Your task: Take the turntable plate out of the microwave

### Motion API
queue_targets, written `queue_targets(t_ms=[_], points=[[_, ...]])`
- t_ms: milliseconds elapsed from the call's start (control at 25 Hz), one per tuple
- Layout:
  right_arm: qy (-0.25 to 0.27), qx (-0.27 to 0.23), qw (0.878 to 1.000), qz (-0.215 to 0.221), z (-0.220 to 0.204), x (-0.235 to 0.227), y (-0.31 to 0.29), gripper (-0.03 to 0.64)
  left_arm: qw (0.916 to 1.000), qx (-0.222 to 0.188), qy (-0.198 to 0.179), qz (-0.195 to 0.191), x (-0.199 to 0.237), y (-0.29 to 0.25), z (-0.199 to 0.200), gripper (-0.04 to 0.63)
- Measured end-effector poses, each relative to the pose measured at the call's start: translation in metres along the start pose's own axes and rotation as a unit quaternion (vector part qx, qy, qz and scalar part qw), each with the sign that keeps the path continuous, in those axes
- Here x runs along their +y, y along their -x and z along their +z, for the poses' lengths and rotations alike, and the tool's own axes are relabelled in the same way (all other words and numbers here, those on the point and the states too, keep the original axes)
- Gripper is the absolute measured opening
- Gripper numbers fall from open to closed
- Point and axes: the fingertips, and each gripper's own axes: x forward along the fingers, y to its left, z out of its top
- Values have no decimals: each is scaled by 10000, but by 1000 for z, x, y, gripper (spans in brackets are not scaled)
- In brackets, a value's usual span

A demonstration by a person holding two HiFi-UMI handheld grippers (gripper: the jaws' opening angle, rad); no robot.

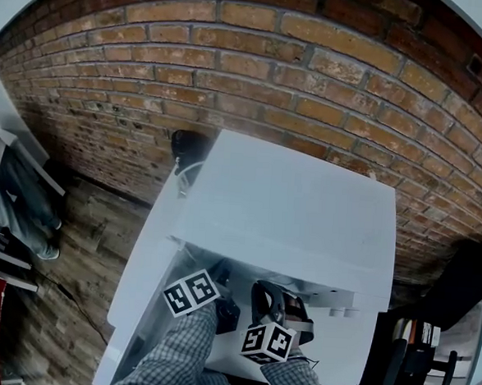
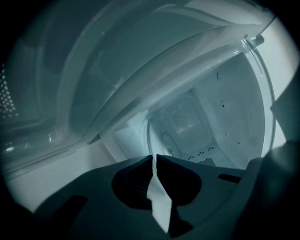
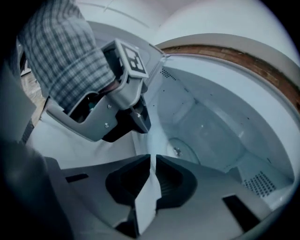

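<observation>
The white microwave (image 1: pixel 289 207) stands on a white table, its cavity facing me. The round glass turntable plate (image 3: pixel 185 151) lies on the cavity floor, with the hub showing through it. In the left gripper view the plate (image 2: pixel 176 129) is dim, and its near rim arcs down into the slit between my jaw tips. My left gripper (image 2: pixel 154 157) reaches inside the cavity, closed to a thin slit on that rim. My right gripper (image 3: pixel 153 157) is at the cavity mouth, shut with nothing in it, just right of the left gripper (image 3: pixel 140 123).
A brick wall (image 1: pixel 259 57) rises behind the microwave. A seated person (image 1: pixel 11 188) is at far left on the wood floor. Dark equipment (image 1: pixel 411 356) stands right of the table (image 1: pixel 149 263). A black plug and cable (image 1: pixel 186 147) sit behind the microwave.
</observation>
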Motion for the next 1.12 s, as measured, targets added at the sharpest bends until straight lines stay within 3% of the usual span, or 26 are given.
queue_targets(t_ms=[240,360,480,600,720,800,1120], points=[[986,350,9942,236,-3,5,-25,25,10000,8,-2,-3,0,0,0,34],[1039,401,9928,442,-5,7,-31,32,10000,14,-10,-2,-1,0,0,34],[1014,506,9917,601,-8,6,-36,117,10000,27,-29,-10,-1,0,0,34],[1078,565,9906,628,-8,4,-39,115,10000,50,-45,-24,-2,0,0,34],[1042,575,9893,842,-9,8,-39,55,10000,67,-54,-35,-2,1,-1,34],[1050,578,9884,932,-9,8,-40,54,10000,62,-58,-45,-2,0,-1,34],[1293,482,9895,430,-4,1,-34,44,9980,-179,457,-395,-13,2,3,34]])
